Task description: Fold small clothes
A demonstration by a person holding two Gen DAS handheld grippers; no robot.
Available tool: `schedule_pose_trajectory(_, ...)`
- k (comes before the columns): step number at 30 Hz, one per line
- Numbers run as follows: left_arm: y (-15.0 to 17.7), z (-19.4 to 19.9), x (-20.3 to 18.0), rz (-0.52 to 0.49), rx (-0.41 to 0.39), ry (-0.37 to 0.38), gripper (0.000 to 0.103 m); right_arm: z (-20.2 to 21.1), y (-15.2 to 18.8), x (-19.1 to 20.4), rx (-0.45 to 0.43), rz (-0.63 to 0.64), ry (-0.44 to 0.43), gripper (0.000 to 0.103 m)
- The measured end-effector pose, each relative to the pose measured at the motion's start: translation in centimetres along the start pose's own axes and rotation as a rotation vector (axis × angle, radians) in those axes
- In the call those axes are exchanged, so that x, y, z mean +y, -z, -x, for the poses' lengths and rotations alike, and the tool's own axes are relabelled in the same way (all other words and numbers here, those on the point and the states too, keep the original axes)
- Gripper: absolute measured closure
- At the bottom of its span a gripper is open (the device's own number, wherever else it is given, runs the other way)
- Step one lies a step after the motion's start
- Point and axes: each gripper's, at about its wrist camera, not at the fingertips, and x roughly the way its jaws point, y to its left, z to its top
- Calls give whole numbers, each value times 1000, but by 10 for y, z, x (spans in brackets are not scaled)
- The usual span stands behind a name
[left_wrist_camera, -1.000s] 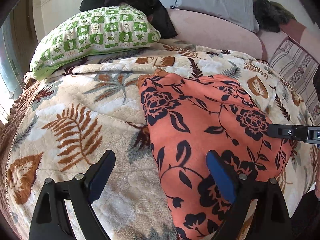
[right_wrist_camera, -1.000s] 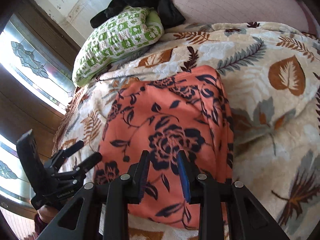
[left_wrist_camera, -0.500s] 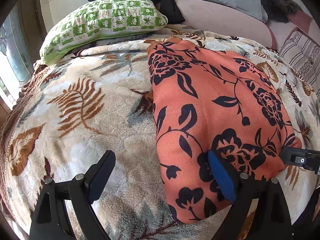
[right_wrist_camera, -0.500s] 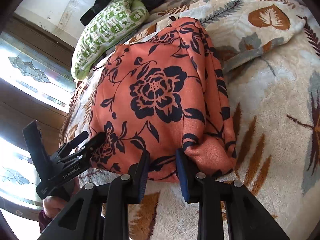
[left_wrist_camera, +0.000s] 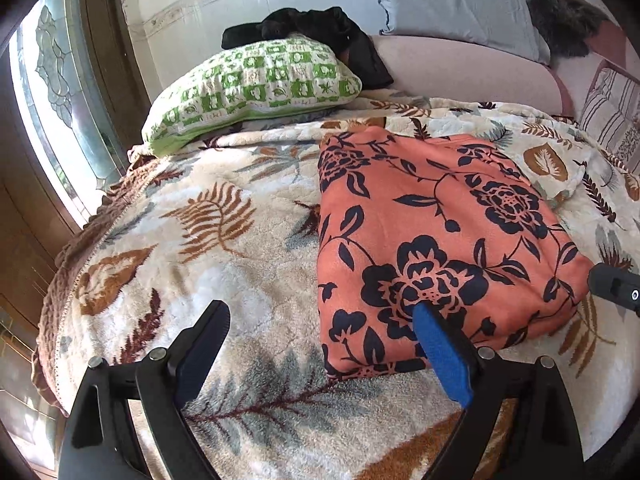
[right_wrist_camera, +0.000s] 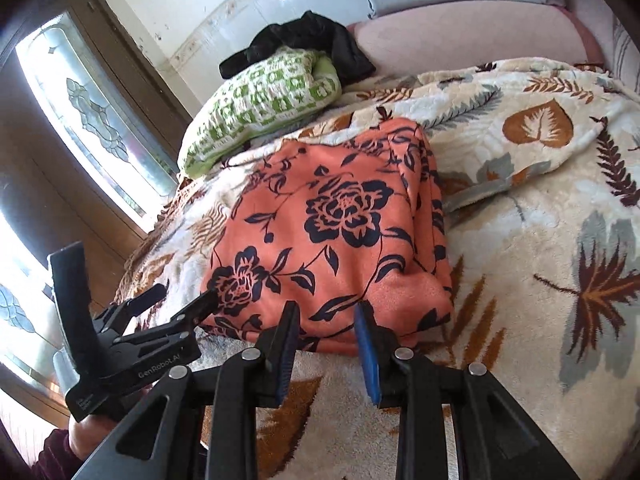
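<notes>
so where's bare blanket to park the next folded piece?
Bare leaf-print fleece blanket lies left of the folded orange floral garment, bordered by the green checked pillow behind and the bed edge. Another patch sits right of the garment in the right wrist view. Crowded: the head end, with the pillow, black clothing and grey cushion.

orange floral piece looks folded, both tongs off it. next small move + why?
Probably lift both away and go for the next garment. The orange floral cloth lies as a flat, layered rectangle on the leaf-print blanket; the left tongs gape wide and the right tongs stand parted, neither gripping fabric.
</notes>
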Motion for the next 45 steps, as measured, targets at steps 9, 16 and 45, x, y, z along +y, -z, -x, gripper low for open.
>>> schedule_pose_trajectory(9, -10, 68, 5, 22, -98, 4, 10, 54, 6, 11, -61, 33, 65, 56)
schedule_pose_trajectory(16, -18, 111, 8, 47, -139, -5, 10, 95, 18, 26, -126, 85, 131, 27)
schedule_pose_trajectory(45, -33, 280, 43, 86, -358, -114, 3, 218, 5, 113, -351, 119, 137, 27)
